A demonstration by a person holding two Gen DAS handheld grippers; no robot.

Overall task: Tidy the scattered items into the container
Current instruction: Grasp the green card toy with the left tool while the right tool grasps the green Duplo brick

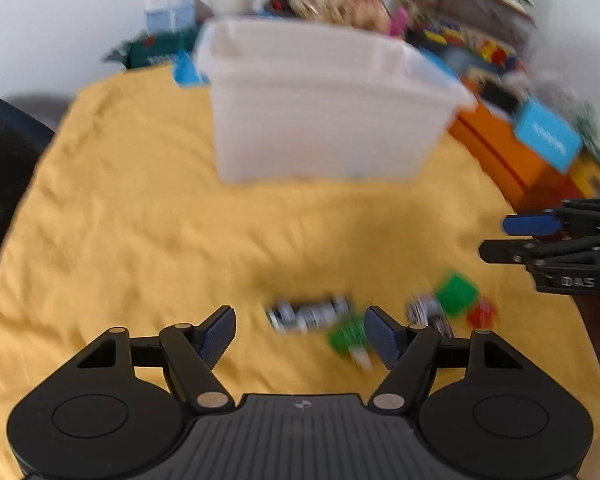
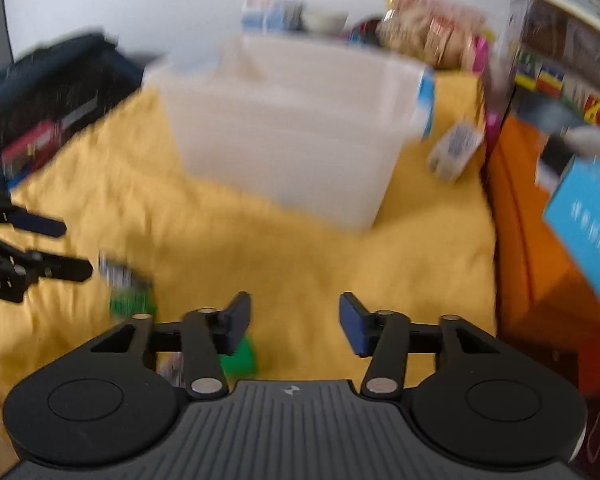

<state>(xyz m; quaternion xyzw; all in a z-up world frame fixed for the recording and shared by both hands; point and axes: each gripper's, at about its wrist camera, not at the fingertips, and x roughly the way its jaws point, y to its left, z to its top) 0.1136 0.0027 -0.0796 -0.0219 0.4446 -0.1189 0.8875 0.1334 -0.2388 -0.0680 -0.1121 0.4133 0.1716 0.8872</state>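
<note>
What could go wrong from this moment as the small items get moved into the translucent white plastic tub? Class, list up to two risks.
1. The silver-and-black cylinder, green block and red piece lie tightly clustered on the wrinkled yellow cloth; the open left gripper might nudge neighbours away.
2. The tub has tall walls, so an early release could bounce items off its rim.
</note>
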